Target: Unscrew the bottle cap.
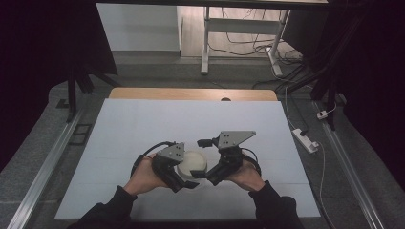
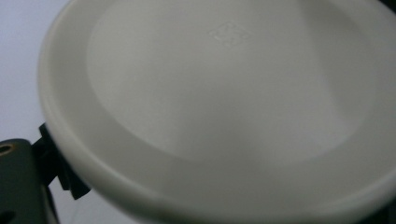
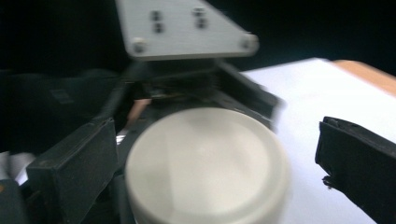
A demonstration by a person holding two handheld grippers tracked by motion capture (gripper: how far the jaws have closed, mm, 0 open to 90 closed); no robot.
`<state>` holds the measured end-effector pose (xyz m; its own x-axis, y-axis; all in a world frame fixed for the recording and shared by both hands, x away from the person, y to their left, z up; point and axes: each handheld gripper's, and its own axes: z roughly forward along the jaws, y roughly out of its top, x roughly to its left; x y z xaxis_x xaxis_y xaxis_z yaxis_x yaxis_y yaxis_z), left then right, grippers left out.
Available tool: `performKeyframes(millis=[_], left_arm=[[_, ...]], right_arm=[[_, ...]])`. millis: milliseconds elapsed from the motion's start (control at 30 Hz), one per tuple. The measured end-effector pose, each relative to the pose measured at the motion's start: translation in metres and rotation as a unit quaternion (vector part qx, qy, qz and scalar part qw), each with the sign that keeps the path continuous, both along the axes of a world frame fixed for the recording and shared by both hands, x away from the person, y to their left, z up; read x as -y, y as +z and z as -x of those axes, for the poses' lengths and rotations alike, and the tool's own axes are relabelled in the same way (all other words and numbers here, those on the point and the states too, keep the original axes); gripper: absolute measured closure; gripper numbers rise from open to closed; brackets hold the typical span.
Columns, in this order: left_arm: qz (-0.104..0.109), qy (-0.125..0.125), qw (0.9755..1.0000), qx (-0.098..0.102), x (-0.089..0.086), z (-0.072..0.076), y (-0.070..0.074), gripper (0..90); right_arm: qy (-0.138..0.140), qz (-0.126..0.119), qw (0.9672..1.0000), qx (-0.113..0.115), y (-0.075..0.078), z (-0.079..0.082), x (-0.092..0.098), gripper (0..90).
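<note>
White lid point(image 1: 193, 163) at the worktop's point(image 1: 143, 129) six o'clock, left gripper point(image 1: 177, 175) clamped on it, right gripper point(image 1: 204, 175) jaws apart around it.

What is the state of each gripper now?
Left gripper: shut on the white jar.
Right gripper: open, jaws on both sides of the jar's lid.

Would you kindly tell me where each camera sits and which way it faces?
High view: above the person's side, looking forward and down on the table; forearms, hands, left gripper and right gripper meet at a white lid.
Left gripper view: on the left gripper, close on the lid; one jaw at its rim.
Right gripper view: on the right gripper, its jaws apart beside the lid.
All share the lid.
</note>
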<state>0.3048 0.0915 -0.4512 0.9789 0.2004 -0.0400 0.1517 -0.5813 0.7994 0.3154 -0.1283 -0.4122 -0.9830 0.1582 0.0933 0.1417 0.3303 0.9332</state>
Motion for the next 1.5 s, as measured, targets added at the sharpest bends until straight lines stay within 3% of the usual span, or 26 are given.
performKeyframes(millis=[133, 267, 400, 533, 667, 867, 1067, 1500], left_arm=[[-0.002, 0.039, 0.9992, -0.001, -0.001, -0.002, 0.000, 6.8], [-0.011, 0.057, 0.9983, 0.003, 0.002, 0.000, 0.001, 6.8], [-0.009, 0.046, 0.9989, 0.004, 0.005, 0.003, 0.003, 6.8], [-0.008, 0.034, 0.9994, 0.006, 0.006, 0.005, 0.005, 6.9], [-0.007, 0.003, 1.0000, 0.001, 0.006, 0.004, 0.003, 6.9], [-0.016, -0.035, 0.9993, -0.002, 0.006, 0.003, -0.002, 6.8], [-0.017, -0.033, 0.9993, -0.001, 0.006, 0.002, -0.004, 6.9], [-0.024, -0.015, 0.9996, -0.001, 0.003, -0.001, -0.006, 6.9]], right_arm=[[-0.033, 0.009, 0.9994, -0.009, -0.003, 0.000, -0.003, 0.0], [-0.048, 0.035, 0.9982, 0.010, -0.009, 0.004, -0.013, 1.2], [-0.052, 0.043, 0.9975, 0.019, -0.011, 0.007, -0.018, 6.0], [-0.040, 0.042, 0.9983, 0.009, -0.012, 0.007, -0.017, 7.2], [-0.013, 0.049, 0.9987, 0.008, -0.011, 0.007, -0.016, 7.5], [0.032, 0.047, 0.9981, -0.022, -0.016, 0.002, -0.013, 7.6], [0.037, 0.043, 0.9982, -0.016, -0.013, 0.002, -0.012, 7.6], [0.011, 0.036, 0.9993, -0.006, -0.006, 0.003, -0.007, 7.6]])
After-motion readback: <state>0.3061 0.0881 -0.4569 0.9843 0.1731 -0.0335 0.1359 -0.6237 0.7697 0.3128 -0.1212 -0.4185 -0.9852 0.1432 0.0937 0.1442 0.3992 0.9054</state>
